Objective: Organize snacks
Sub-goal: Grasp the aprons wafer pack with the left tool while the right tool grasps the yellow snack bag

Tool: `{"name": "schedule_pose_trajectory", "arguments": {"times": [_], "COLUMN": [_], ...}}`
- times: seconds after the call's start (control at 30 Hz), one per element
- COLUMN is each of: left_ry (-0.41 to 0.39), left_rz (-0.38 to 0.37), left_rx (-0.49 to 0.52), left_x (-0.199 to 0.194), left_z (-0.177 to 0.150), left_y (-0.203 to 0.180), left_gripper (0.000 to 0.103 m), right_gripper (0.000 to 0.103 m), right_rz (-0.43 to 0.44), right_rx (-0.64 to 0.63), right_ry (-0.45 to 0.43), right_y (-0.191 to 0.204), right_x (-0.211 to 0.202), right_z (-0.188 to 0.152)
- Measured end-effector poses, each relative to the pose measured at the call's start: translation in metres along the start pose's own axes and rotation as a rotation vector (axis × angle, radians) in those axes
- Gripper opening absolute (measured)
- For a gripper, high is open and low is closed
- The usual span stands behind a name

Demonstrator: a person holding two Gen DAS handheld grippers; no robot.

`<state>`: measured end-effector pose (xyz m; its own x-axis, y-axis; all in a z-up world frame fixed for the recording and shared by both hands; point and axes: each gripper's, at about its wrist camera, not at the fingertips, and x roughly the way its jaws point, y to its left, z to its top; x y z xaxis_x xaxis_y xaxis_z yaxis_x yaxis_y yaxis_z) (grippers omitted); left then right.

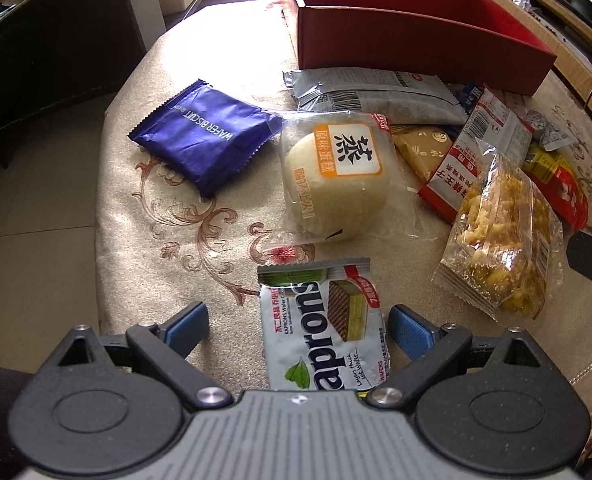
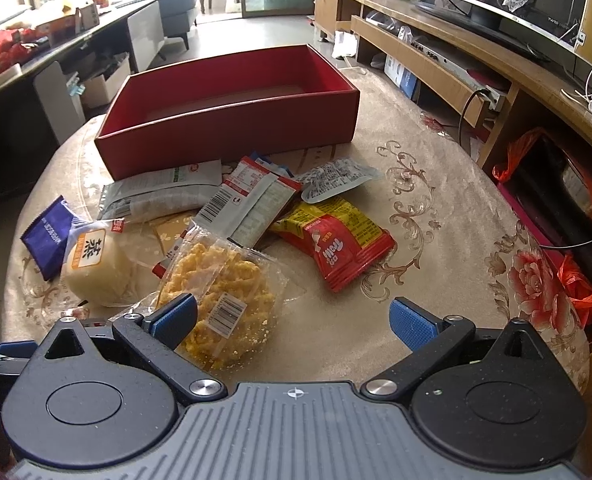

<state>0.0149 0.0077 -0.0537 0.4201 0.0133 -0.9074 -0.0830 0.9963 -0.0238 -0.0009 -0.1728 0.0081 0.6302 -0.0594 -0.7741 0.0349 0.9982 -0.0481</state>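
Note:
Several snack packs lie on the round table in front of an empty red box (image 1: 416, 36) (image 2: 232, 120). My left gripper (image 1: 298, 326) is open with a white Kaprons wafer pack (image 1: 324, 328) lying between its jaws, not clamped. Beyond it lie a blue wafer biscuit pack (image 1: 208, 136) (image 2: 48, 236), a steamed cake (image 1: 336, 176) (image 2: 96, 268) and a clear bag of yellow crisp (image 1: 500, 236) (image 2: 224, 292). My right gripper (image 2: 294, 322) is open and empty over bare cloth, its left finger above the yellow crisp bag. A red and yellow pack (image 2: 336, 244) lies just ahead.
A grey pack (image 1: 380, 92) (image 2: 160, 192), a red-white barcode pack (image 1: 476, 148) (image 2: 248, 204) and a small clear sachet (image 2: 336, 180) lie near the box. The floral tablecloth (image 2: 436, 208) drops off at the table edge. A TV cabinet (image 2: 476, 60) and an orange bag (image 2: 584, 280) stand to the right.

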Motion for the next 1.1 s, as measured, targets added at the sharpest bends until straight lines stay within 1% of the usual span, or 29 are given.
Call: {"name": "schedule_pose_trajectory", "arguments": {"times": [0.07,0.13,0.17,0.23,0.33,0.47,0.53,0.73,0.8,0.87,0.97,1.1], "left_ry": [-0.003,-0.006,-0.01,-0.013,-0.014,-0.014,-0.014,-0.017,-0.017,-0.017,-0.014,-0.009], "left_rz": [-0.003,-0.003,-0.001,-0.002,-0.013,-0.035,-0.041,-0.042,-0.042,-0.041,-0.055,-0.071], "left_rx": [0.0,-0.004,-0.007,-0.013,-0.034,-0.047,-0.047,-0.034,-0.029,-0.021,-0.031,-0.052], "left_x": [-0.002,-0.005,-0.006,-0.009,-0.011,-0.01,-0.01,-0.01,-0.009,-0.009,-0.009,-0.009], "left_z": [-0.001,-0.001,-0.001,-0.002,-0.001,0.0,0.0,-0.002,-0.002,-0.002,-0.001,0.001], "left_y": [0.003,0.007,0.01,0.015,0.023,0.028,0.029,0.029,0.028,0.027,0.028,0.031], "left_gripper": [0.087,0.076,0.073,0.062,0.057,0.056,0.056,0.056,0.056,0.057,0.061,0.065], "right_gripper": [0.103,0.103,0.103,0.103,0.103,0.103,0.103,0.102,0.097,0.076,0.071,0.07], "right_rz": [-0.007,-0.012,-0.015,-0.019,-0.018,0.016,0.012,0.062,0.07,0.115,0.109,0.1], "right_rx": [0.004,0.011,0.017,0.027,0.04,0.041,0.041,0.128,0.128,0.155,0.111,0.069], "right_ry": [0.001,0.006,0.009,0.016,0.028,0.042,0.057,0.159,0.194,0.246,0.228,0.206], "right_y": [-0.001,-0.004,-0.005,-0.006,-0.004,0.009,0.017,0.03,0.031,0.026,0.022,0.011], "right_x": [0.001,0.003,0.004,0.006,0.009,0.009,0.013,0.04,0.051,0.058,0.048,0.037], "right_z": [0.001,0.002,0.003,0.004,0.006,0.01,0.011,0.012,0.01,0.006,0.003,-0.006]}}
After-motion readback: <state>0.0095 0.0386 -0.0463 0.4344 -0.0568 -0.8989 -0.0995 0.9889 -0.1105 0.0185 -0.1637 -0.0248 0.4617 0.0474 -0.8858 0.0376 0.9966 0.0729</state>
